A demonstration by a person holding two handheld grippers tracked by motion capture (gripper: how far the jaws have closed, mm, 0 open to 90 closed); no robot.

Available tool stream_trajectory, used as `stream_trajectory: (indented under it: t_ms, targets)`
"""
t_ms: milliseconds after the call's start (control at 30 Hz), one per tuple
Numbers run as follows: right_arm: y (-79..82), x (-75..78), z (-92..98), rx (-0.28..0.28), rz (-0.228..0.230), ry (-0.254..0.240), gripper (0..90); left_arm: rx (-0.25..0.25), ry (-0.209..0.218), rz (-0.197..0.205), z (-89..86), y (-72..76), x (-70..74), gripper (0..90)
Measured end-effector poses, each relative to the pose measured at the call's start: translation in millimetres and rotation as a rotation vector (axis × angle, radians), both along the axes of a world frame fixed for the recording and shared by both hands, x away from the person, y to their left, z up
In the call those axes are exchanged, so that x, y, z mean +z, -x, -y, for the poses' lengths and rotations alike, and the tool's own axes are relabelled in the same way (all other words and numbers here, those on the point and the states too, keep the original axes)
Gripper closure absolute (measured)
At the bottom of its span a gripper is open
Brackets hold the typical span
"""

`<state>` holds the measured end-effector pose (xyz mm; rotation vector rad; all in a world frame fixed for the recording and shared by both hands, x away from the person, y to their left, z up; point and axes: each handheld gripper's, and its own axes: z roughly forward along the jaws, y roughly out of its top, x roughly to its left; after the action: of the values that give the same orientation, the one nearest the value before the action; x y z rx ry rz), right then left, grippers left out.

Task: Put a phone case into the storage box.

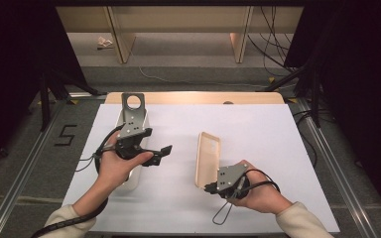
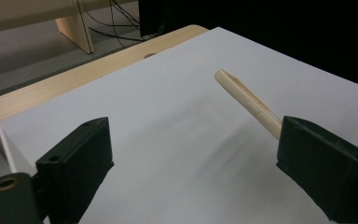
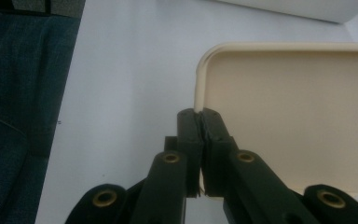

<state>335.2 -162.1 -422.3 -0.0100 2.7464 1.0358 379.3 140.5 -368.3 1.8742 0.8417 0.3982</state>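
A flat cream lid stands tilted up on its long edge at the middle of the white sheet. My right gripper is shut on the lid's near rim; in the right gripper view the jaws pinch the rim of the lid. My left gripper is held over the left side of the sheet, pointing right toward the lid, open with nothing between its jaws. In the left gripper view the lid shows edge-on past the wide-apart jaws of my left gripper.
A white rectangular container lies along the left of the sheet, partly under my left hand. The white sheet covers a wooden table. Black stand legs and cables flank the table; a "5" marks the floor at left.
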Motion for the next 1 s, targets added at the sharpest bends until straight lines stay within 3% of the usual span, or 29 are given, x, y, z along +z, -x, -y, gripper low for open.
stream_trajectory:
  t_ms: [600,1000]
  targets:
    - [1.4,0.2,-3.4,0.011,0.019,0.007,88.5,-0.056,-0.048,-0.064,50.2,-16.2,1.2,15.8]
    - [2.0,-0.6,-5.6,0.013,0.026,0.014,88.5,-0.059,-0.074,-0.164,83.3,-28.8,-4.6,27.2]
